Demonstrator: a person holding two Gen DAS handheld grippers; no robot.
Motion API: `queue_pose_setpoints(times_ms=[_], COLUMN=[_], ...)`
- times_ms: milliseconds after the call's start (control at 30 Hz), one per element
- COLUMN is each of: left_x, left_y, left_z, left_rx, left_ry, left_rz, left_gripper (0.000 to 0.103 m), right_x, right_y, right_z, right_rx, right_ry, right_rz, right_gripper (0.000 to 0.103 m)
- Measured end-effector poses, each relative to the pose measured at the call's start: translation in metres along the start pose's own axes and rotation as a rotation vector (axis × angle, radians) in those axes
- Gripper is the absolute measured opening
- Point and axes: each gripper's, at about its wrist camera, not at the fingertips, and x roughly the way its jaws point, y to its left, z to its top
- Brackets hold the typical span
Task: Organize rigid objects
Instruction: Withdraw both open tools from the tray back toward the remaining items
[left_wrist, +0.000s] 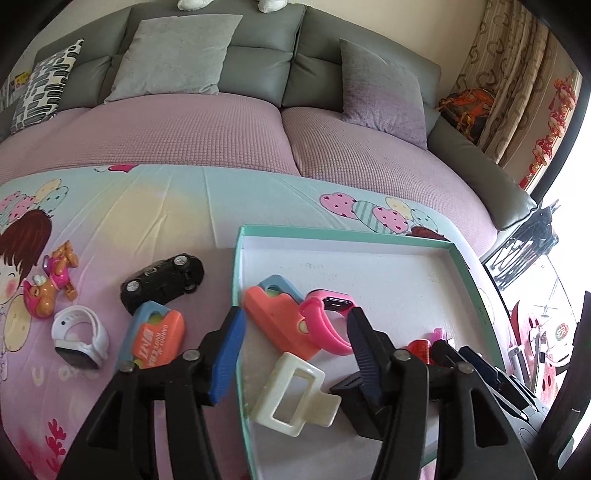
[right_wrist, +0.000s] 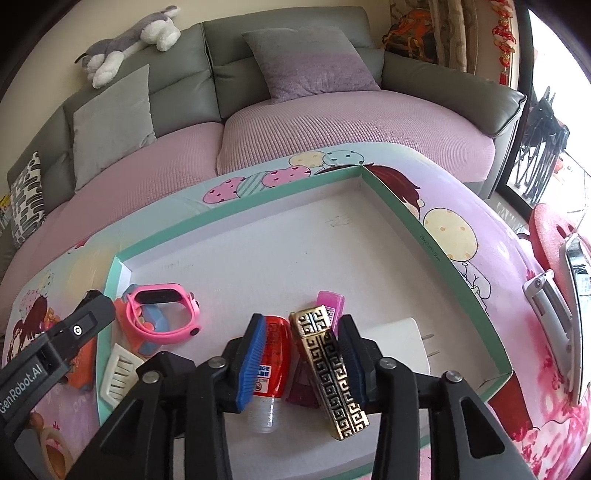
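Note:
A shallow white tray with a teal rim (left_wrist: 332, 233) (right_wrist: 406, 206) lies on a cartoon-print cloth. My left gripper (left_wrist: 295, 319) hangs open over the tray's left edge, above an orange and blue peeler (left_wrist: 273, 314) and a pink watch (left_wrist: 325, 317) (right_wrist: 162, 314), touching neither. A cream clip (left_wrist: 291, 398) and a black block (left_wrist: 351, 406) lie nearer. My right gripper (right_wrist: 302, 323) stands open; a red lighter (right_wrist: 271, 354) and a gold-and-black patterned lighter (right_wrist: 332, 373) lie between its fingers on the tray floor. A white plug (right_wrist: 399, 347) and a pink piece (right_wrist: 332, 302) sit beside them.
Left of the tray on the cloth are a black toy car (left_wrist: 162, 280), a second orange peeler (left_wrist: 155, 336), a white watch (left_wrist: 79, 339) and a pink dog toy (left_wrist: 51, 284). A grey sofa (left_wrist: 258, 55) with cushions stands behind. The tray's far half is bare.

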Motion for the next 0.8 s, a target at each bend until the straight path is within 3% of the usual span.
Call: queue_pose_setpoints(times_ms=[67, 133, 300, 400, 700, 800], left_x=[-0.002, -0.002, -0.002, -0.003, -0.003, -0.003], left_y=[0.002, 0.004, 0.015, 0.022, 0.038, 0.047], left_z=[0.000, 0.000, 0.000, -0.001, -0.003, -0.005], left_rx=[0.005, 0.009, -0.013, -0.033, -0.074, -0.098], left_ry=[-0.006, -0.010, -0.009, -0.009, -0.013, -0.005], left_rz=[0.021, 0.046, 0.093, 0.119, 0.183, 0.194], left_gripper=[0.068, 0.081, 0.083, 0.094, 0.097, 0.097], right_x=[-0.002, -0.003, -0.002, -0.002, -0.005, -0.006], right_y=[0.002, 0.005, 0.004, 0.003, 0.009, 0.013], right_z=[0.001, 0.001, 0.001, 0.001, 0.001, 0.000], right_rx=[-0.013, -0.029, -0.028, -0.025, -0.038, -0.050], right_ry=[-0.014, -0.023, -0.022, -0.026, -0.050, -0.059], right_rz=[0.006, -0.001, -0.005, -0.004, 0.003, 0.000], right_gripper=[0.054, 0.059, 0.073, 0.078, 0.102, 0.103])
